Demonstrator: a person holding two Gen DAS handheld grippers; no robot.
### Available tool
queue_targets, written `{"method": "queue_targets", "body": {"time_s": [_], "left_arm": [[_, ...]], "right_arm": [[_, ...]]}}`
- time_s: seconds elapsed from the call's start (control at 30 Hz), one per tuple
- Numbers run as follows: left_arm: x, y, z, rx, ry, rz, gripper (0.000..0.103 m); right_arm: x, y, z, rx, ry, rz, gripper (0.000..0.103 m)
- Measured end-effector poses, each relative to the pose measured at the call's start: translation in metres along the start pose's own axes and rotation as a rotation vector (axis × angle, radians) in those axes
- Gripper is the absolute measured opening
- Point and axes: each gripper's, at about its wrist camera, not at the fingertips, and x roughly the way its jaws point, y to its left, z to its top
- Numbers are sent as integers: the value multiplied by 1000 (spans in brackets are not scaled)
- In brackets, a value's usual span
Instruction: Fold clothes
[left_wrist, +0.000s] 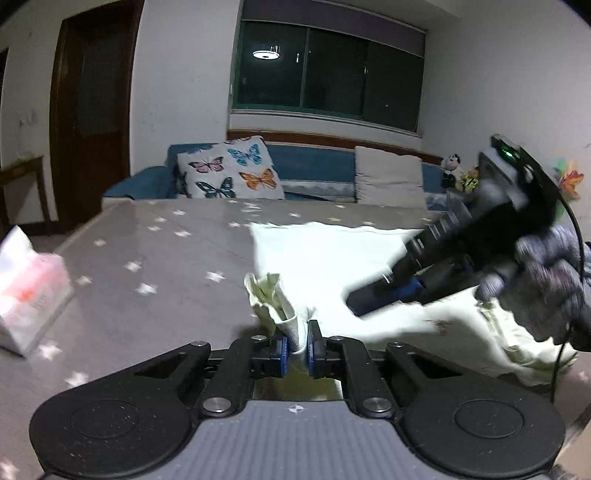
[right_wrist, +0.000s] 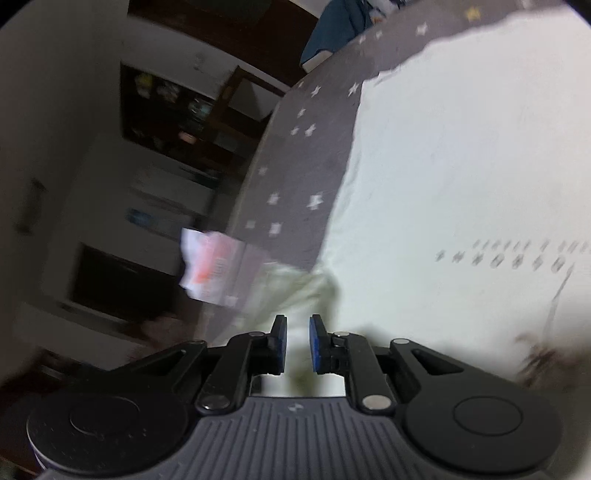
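Closest to the left camera: the left gripper had its blue pads pressed together on a bunched corner of the white garment, and the pinched cloth stood up in a small crumpled tuft just beyond the fingertips.
Reason for this grip: probably the corner was taken so that it could be carried over the rest of the cloth to make a fold.
Closest to the right camera: the right gripper had its jaws nearly together, and pale cloth showed in the narrow gap; it seemed clamped on an edge of the garment, but the blur made the contact uncertain.
Right hand: from the left view, a gloved hand held that tool low over the garment, angled down toward it.
Place of the garment: it lay spread on the grey star-patterned table cover, mostly on the right half, with small printed marks on one part.
Container: a soft tissue pack sat near the table's left edge, well apart from the cloth, with white tissue rising from its top.
Farther back: a blue sofa carried a butterfly cushion and a plain one.
Stage, as judged: folding had only begun.
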Motion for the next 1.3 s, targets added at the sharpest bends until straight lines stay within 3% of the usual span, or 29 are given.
{"method": "queue_targets", "body": {"time_s": [0.1,0.37,0.53,0.73,0.9,1.13,1.3], "left_arm": [[0,15,6,22,17,1,11],[19,51,12,64,112,-5,11],[21,51,15,134,128,12,11],[13,45,9,159,107,31,11],[9,37,9,173,88,28,11],[5,4,12,228,58,-42,11],[12,-28,2,279,59,-115,14]], "right_arm": [[12,15,-6,-145,21,-82,13],[48,66,-31,-504,94,-148,13],[70,87,-54,-708,116,-223,13],[62,87,-54,-687,97,-196,13],[48,77,-35,-613,12,-250,13],[61,61,-22,-542,23,-248,13],[37,54,-12,-483,-24,-226,13]]}}
